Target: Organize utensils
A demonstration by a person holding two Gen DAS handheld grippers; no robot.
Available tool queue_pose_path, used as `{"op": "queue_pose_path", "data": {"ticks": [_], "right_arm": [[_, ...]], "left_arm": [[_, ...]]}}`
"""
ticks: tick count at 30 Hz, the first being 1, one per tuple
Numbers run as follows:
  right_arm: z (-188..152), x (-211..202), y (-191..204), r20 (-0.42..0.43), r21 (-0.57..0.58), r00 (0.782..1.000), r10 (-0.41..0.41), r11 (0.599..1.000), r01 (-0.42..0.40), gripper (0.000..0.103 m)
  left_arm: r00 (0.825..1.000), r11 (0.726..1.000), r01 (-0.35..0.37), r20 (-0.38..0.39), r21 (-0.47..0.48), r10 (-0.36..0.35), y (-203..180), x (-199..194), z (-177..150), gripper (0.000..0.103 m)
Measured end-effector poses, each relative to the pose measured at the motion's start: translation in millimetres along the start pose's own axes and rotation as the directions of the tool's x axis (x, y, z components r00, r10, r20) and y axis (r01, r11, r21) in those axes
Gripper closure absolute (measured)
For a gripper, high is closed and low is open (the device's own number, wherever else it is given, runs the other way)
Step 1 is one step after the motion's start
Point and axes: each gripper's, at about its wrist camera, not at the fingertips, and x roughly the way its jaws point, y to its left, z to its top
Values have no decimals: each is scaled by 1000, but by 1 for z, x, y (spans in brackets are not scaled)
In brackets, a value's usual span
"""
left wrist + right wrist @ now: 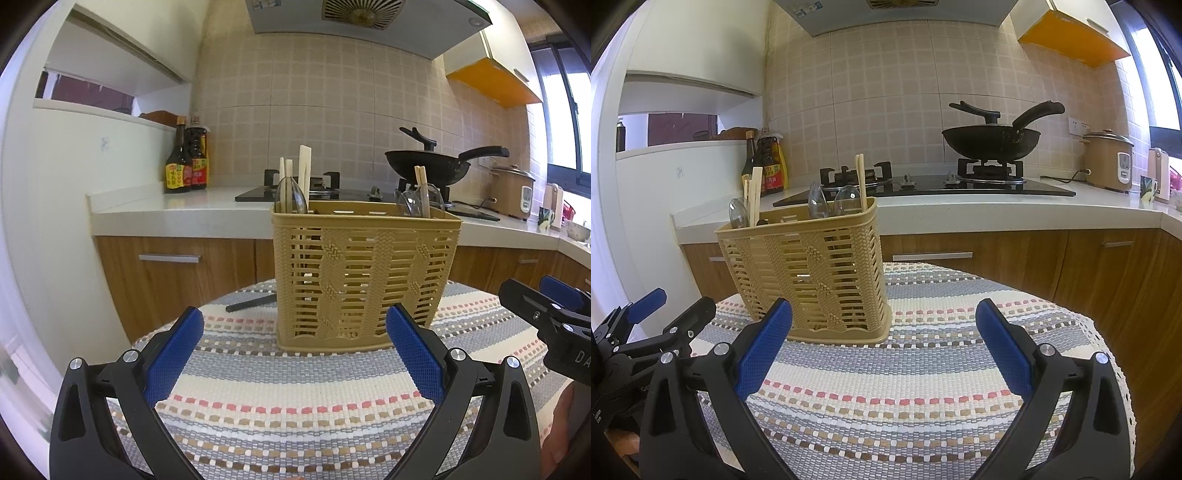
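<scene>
Our left gripper [295, 341] and right gripper [884, 334] hover released over the striped woven cloth [295, 398]. Ahead of our left fingers stands the latticed plastic utensil basket [364, 273], holding chopsticks [304, 166] and spoons [817, 201]; a dark stick [251, 302] lies beside it.

Basket [364, 273]: tan plastic, woven texture, matt.
Cloth [288, 398]: coarse woven fabric.
My pads [415, 349]: blue, knurled rubber.
Spoons [816, 201]: glossy metal.
Chopsticks [304, 166]: pale wood.
</scene>
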Motion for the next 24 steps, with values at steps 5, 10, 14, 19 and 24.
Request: {"op": "queue_pose_path", "data": {"ticks": [5, 10, 14, 19, 24], "right_arm": [[0, 1, -1, -6, 5, 1000, 0, 1000, 0, 8], [0, 4, -2, -15, 12, 1000, 3, 1000, -3, 8], [0, 4, -2, -12, 9, 1000, 3, 1000, -3, 8], [-1, 4, 0, -11, -2, 1000, 4, 1000, -4, 8], [-2, 3, 2, -7, -10, 1000, 3, 1000, -3, 8]], "left_arm": [[1000, 1000, 0, -1, -1, 0, 0, 0, 0, 7], [1000, 1000, 4, -7, -4, -4, -1, 2, 0, 7], [1000, 1000, 13, -12, -5, -13, -1, 2, 0, 7], [1000, 1000, 25, -17, -7, -25, -1, 3, 0, 7], [1000, 1000, 25, -17, -8, -25, -1, 3, 0, 7]]}}
